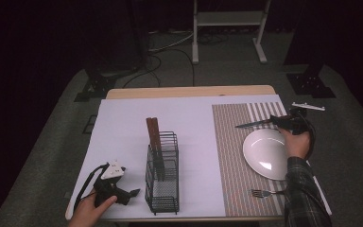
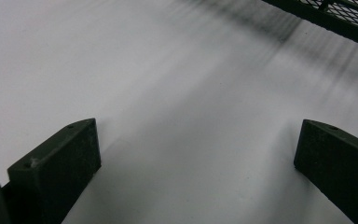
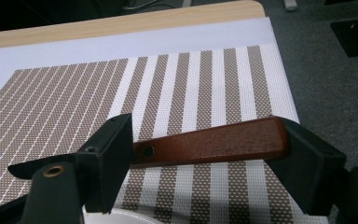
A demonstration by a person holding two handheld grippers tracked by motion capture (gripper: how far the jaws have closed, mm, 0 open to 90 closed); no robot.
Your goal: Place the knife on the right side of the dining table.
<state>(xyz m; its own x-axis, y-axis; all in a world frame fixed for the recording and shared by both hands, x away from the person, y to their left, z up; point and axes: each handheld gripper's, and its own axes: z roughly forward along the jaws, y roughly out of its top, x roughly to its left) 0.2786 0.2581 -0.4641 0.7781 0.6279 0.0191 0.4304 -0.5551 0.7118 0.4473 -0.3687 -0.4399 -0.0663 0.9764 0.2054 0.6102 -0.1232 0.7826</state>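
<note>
Dim room, and a wooden tabletop [image 1: 189,91] under a white sheet [image 1: 123,127], with a striped placemat [image 1: 229,142] on its right side. Right tool [image 3: 205,154] is clamped lengthwise on a knife's brown wooden handle [image 3: 214,142], held over the placemat just beyond the white plate [image 1: 267,153], blade [image 1: 250,125] pointing left (a fork [image 1: 264,192] lies near the front edge). Left tool [image 2: 196,163] sits wide open with nothing between its jaws, low over the white sheet just beside the black wire caddy [image 1: 162,177], which holds two more wooden handles [image 1: 153,132].
</note>
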